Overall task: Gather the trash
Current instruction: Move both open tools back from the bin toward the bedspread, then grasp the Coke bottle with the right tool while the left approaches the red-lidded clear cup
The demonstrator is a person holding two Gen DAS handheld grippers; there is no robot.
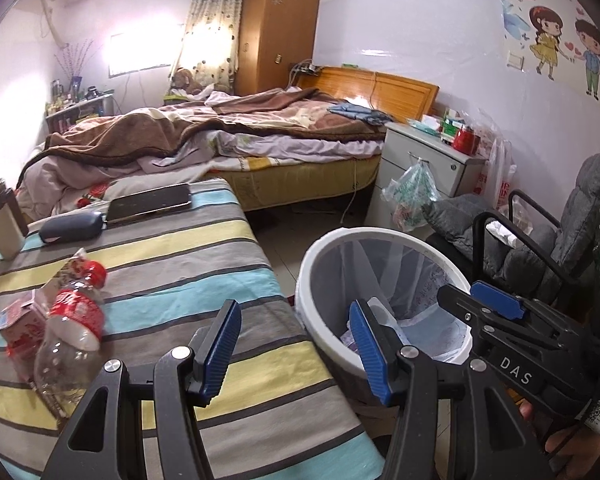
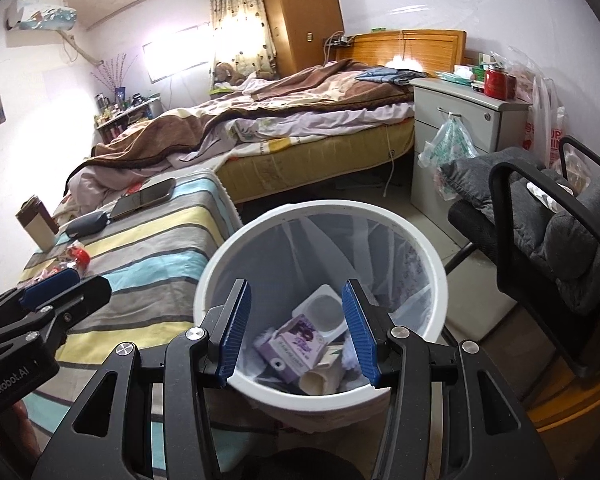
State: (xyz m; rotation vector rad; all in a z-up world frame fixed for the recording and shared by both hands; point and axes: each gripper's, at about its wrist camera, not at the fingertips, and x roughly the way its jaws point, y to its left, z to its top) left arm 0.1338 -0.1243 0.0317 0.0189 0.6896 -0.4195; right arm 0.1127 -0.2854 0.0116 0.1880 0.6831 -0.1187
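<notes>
- Above the white trash bin point(image 2: 428, 256): right gripper point(image 2: 296, 330), jaws parted, empty.
- Over the striped bedcover point(image 1: 172, 280): left gripper point(image 1: 296, 350), jaws parted, empty; crushed plastic bottle point(image 1: 70, 320) nearby.

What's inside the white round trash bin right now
Inside the white round trash bin, lined with a clear bag: a purple carton, a white plastic tub and a beige cardboard piece. Anything beneath them is covered.

Striped cloth point(image 1: 172, 280): bottle point(image 1: 70, 332), carton point(image 1: 18, 324), phone point(image 1: 150, 202)
</notes>
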